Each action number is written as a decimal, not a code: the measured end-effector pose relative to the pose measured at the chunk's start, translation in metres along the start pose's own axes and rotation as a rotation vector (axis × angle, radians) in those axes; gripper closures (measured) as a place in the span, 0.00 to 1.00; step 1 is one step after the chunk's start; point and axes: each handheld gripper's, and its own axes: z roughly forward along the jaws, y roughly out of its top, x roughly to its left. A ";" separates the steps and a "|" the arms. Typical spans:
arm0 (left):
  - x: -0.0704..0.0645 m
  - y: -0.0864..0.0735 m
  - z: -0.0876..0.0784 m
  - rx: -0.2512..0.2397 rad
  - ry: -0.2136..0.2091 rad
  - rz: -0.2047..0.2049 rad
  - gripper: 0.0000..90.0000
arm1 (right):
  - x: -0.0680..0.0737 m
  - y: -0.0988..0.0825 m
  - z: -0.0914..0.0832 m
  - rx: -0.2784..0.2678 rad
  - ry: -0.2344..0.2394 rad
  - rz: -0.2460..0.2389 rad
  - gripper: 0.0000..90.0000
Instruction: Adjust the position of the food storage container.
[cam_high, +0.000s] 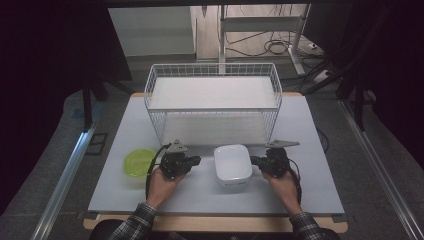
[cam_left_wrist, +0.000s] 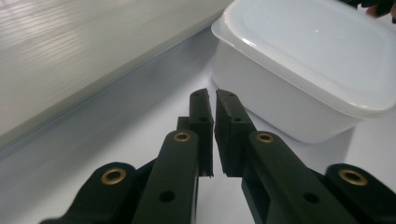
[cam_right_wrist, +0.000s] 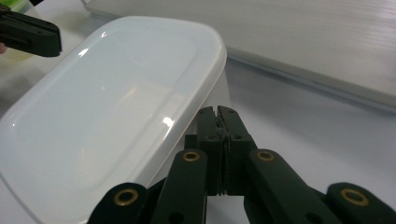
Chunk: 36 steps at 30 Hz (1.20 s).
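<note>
High view: a white lidded box (cam_high: 232, 165) sits on the tabletop (cam_high: 320, 192), near the front, just ahead of a white wire basket (cam_high: 213, 102) with two shelves; nothing lies on either shelf. A green bowl (cam_high: 138, 161) stands at the left; its contents cannot be told. The lid covers the box, so its contents are hidden. The left claw (cam_high: 196, 160) lies just left of the box, pointing at it. The right claw (cam_high: 254, 160) lies just right of the box, pointing at it. Each hand comes in from the bottom edge and holds its tool low and roughly level over the tabletop.

Left gripper view: the left claw (cam_left_wrist: 212, 100) is nearly closed, a thin gap between its jaws, gripping nothing. The box (cam_left_wrist: 299, 65) stands just beyond the tips, apart from them.

Right gripper view: the right claw (cam_right_wrist: 218, 112) is fully closed, jaws pressed together, gripping nothing. The box (cam_right_wrist: 107, 116) lies just beside its tips, at the left. The left claw (cam_right_wrist: 32, 35) is at the far side of the box.
</note>
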 end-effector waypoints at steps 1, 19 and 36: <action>0.001 0.000 -0.001 0.002 0.009 0.001 0.95 | 0.002 0.002 0.003 0.000 0.005 -0.006 0.99; 0.021 0.016 -0.001 -0.018 0.054 -0.038 0.94 | 0.043 -0.005 -0.016 0.010 0.054 -0.104 0.97; 0.028 0.014 0.017 0.015 -0.084 -0.093 0.97 | 0.066 -0.024 -0.014 0.070 0.116 -0.082 0.97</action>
